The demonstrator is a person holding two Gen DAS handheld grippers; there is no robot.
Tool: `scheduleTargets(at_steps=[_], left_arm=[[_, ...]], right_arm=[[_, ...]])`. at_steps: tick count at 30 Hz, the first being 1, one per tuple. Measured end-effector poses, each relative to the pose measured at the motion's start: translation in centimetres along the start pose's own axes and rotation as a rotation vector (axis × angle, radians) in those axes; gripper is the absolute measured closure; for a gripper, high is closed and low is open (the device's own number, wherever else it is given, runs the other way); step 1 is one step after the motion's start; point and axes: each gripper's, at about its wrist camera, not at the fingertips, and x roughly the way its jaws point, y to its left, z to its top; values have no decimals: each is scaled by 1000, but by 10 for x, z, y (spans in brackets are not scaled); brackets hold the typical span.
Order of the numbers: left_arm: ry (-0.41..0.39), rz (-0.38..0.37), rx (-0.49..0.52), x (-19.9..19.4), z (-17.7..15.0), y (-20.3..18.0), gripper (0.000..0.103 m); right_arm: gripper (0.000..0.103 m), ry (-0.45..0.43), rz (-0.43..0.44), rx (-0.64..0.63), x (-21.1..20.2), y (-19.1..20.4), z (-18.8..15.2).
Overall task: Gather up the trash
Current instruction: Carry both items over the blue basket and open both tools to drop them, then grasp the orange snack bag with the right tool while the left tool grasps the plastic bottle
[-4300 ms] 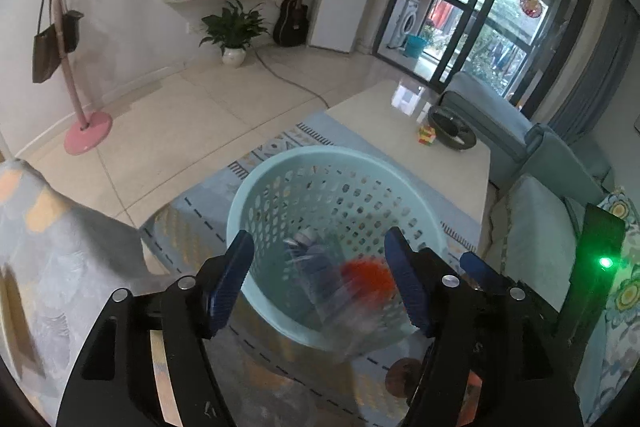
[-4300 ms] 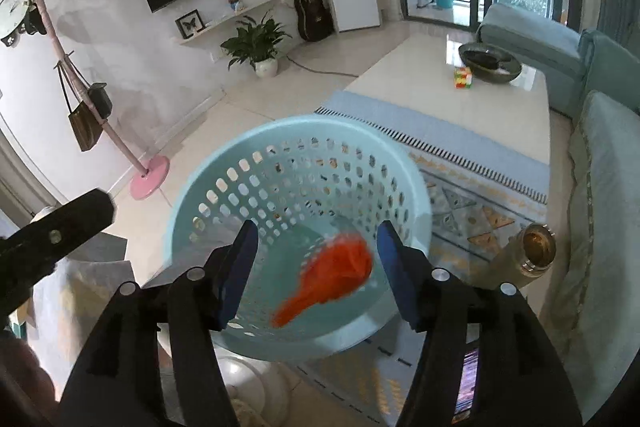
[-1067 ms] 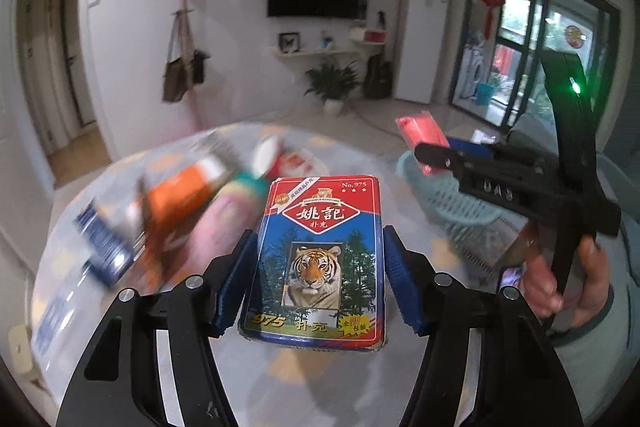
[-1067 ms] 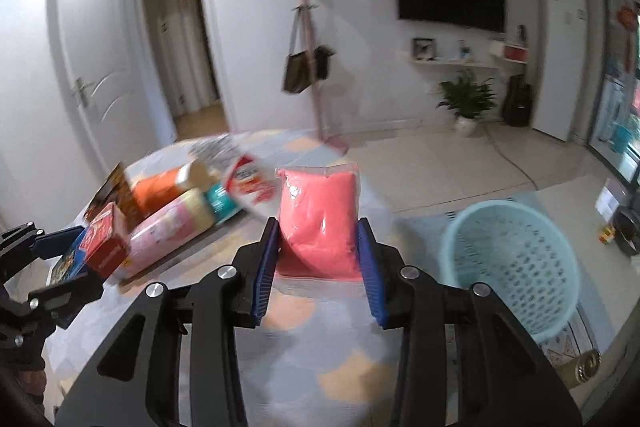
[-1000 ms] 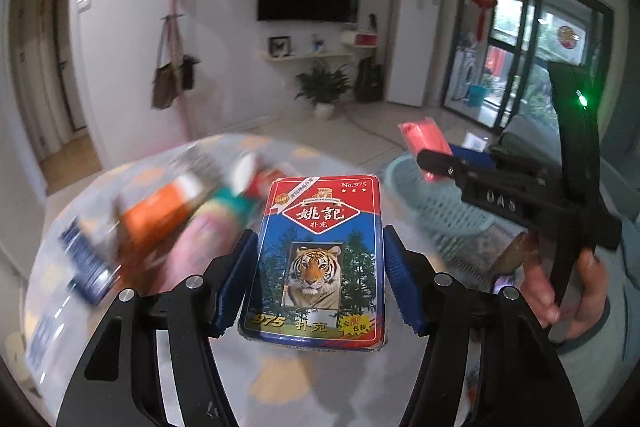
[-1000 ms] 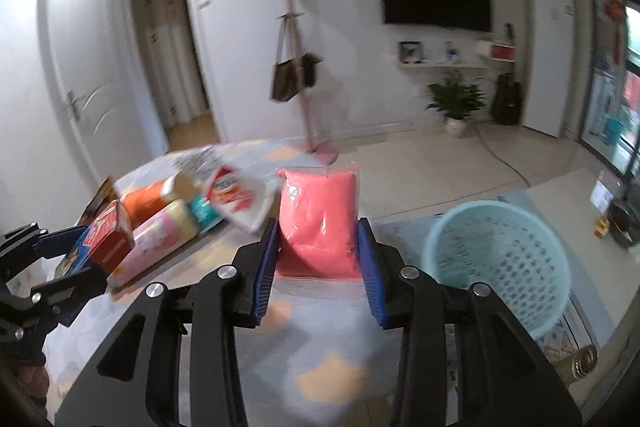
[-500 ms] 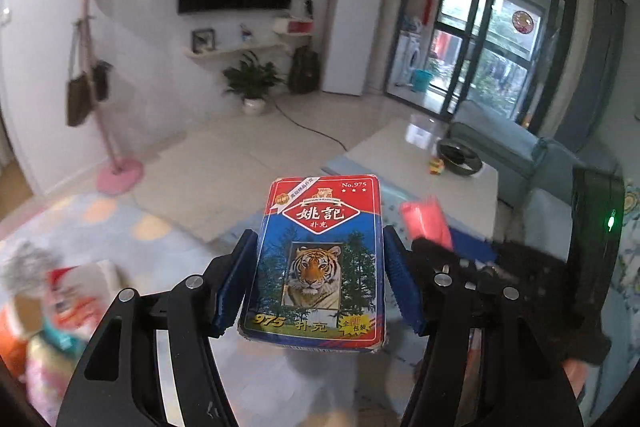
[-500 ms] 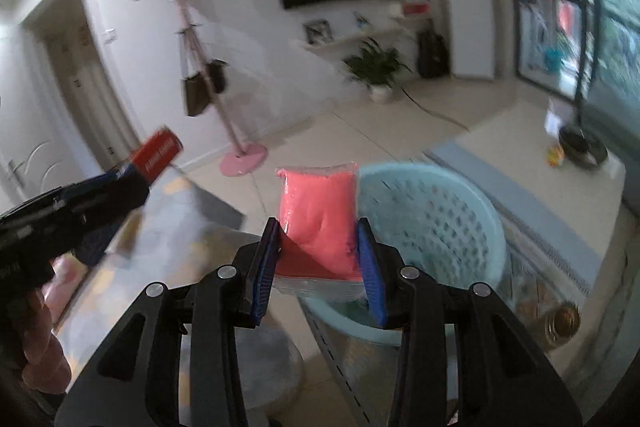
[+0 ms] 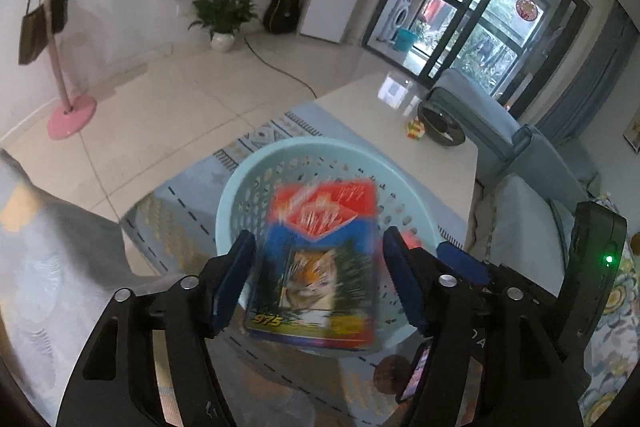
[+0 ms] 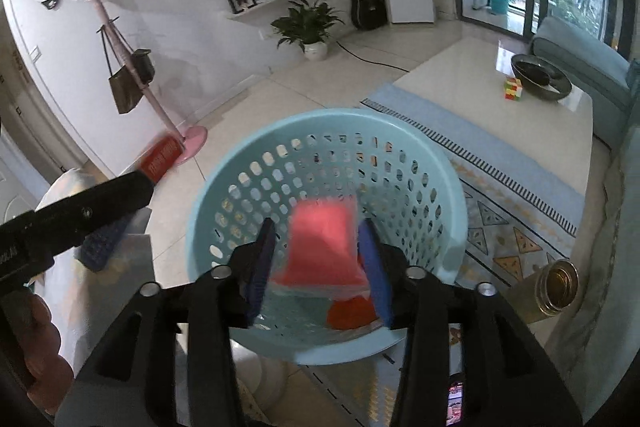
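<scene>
A light blue perforated basket [image 9: 236, 195] [image 10: 452, 195] stands on the rug below both grippers. My left gripper [image 9: 318, 277] is open above it; the red and blue tiger card box [image 9: 316, 263] is blurred and loose between the spread jaws, over the basket. My right gripper [image 10: 320, 263] is open too; the pink packet [image 10: 322, 247] is blurred between its jaws, over the basket's inside. An orange piece of trash [image 10: 352, 311] lies in the basket. The left gripper also shows at the left of the right wrist view, with the box's red end [image 10: 162, 157].
A white coffee table [image 10: 480, 83] with a dark bowl [image 10: 540, 77] and a colour cube [image 10: 513, 89] stands beyond the basket. A sofa [image 9: 532, 163] is at the right. A metal bottle [image 10: 556, 287] stands on the rug. A pink coat stand [image 10: 120, 43] is at the left.
Both grippers swung from the cluttered table to above the basket. Both jaws have opened; the card box and the pink packet have come loose and are dropping.
</scene>
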Motion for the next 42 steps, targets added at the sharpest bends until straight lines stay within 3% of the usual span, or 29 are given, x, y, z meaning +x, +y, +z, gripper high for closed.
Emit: scheduleTargets(at_steps=[5, 11, 20, 24, 29, 33, 38, 42], left_arm=[[-25, -11, -13, -15, -2, 0, 33], [-86, 4, 15, -60, -16, -2, 33], [-263, 0, 1, -181, -54, 6, 31], [-352, 34, -3, -241, -80, 15, 29], [-446, 166, -10, -305, -113, 33, 28], [-523, 365, -71, -355, -141, 63, 27], [-526, 514, -152, -400, -171, 107, 21], [-471, 595, -220, -427, -197, 150, 17]], right_arm=[[55, -12, 5, 7, -7, -2, 0], [55, -40, 44, -26, -35, 13, -2], [55, -138, 165, -165, -103, 78, -13], [55, -170, 230, -243, -133, 117, -23], [50, -210, 323, -333, -167, 169, -40], [50, -236, 396, -393, -187, 209, -57], [50, -203, 488, -464, -196, 260, -79], [50, -164, 537, -517, -195, 302, -98]])
